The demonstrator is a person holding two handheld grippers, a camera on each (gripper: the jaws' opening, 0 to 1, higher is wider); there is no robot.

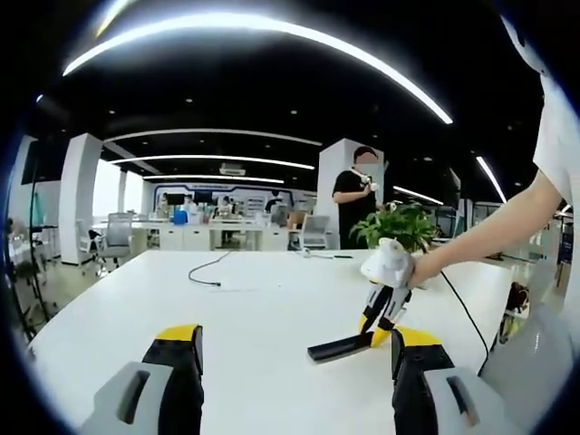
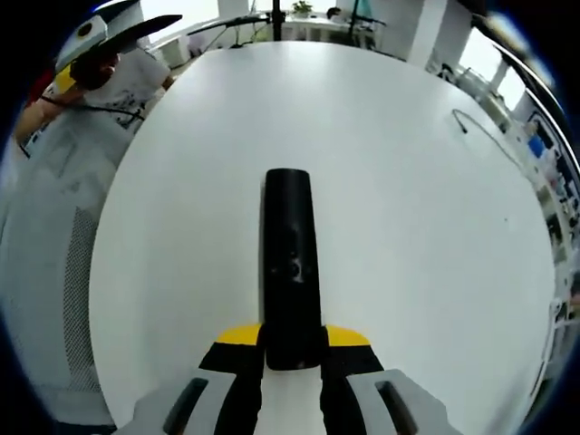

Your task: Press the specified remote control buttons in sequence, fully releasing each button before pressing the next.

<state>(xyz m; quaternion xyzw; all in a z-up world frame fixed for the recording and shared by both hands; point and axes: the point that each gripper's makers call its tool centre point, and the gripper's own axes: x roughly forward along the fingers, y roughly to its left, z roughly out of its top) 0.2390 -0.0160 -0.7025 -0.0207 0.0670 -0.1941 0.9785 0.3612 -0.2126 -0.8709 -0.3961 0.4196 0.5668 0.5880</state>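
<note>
The black remote control [image 2: 290, 272] lies flat on the white table [image 2: 408, 181], its long axis running from 6 o'clock toward 12 o'clock in the right gripper view. Its near end sits between the yellow-tipped jaws of the right gripper [image 2: 292, 349], which are drawn in against both of its sides and grip it. A few small buttons show faintly on its upper face; their markings are too dim to read.

In the left gripper view the same remote control [image 1: 340, 346] appears at about 5 o'clock from centre, resting on the table [image 1: 254, 299] with the right gripper [image 1: 376, 333] bearing down on its far end from above. A person's hand [image 1: 391, 265] holds that gripper, the bare forearm reaching in from 3 o'clock.

The left gripper [image 1: 294, 349] hangs above the table with its jaws well apart and nothing between them; the remote control lies just beside its right-hand jaw.

A black cable [image 1: 210, 270] trails across the tabletop toward 11 o'clock. A second cable [image 1: 464, 313] runs along the table's edge at 4 o'clock. A potted green plant [image 1: 399, 227] stands beyond the table at 2 o'clock. A person in a black shirt [image 1: 355, 201] stands behind it beside a white pillar [image 1: 331, 190]. Desks and office chairs [image 1: 116, 237] line the background at 10 o'clock.
</note>
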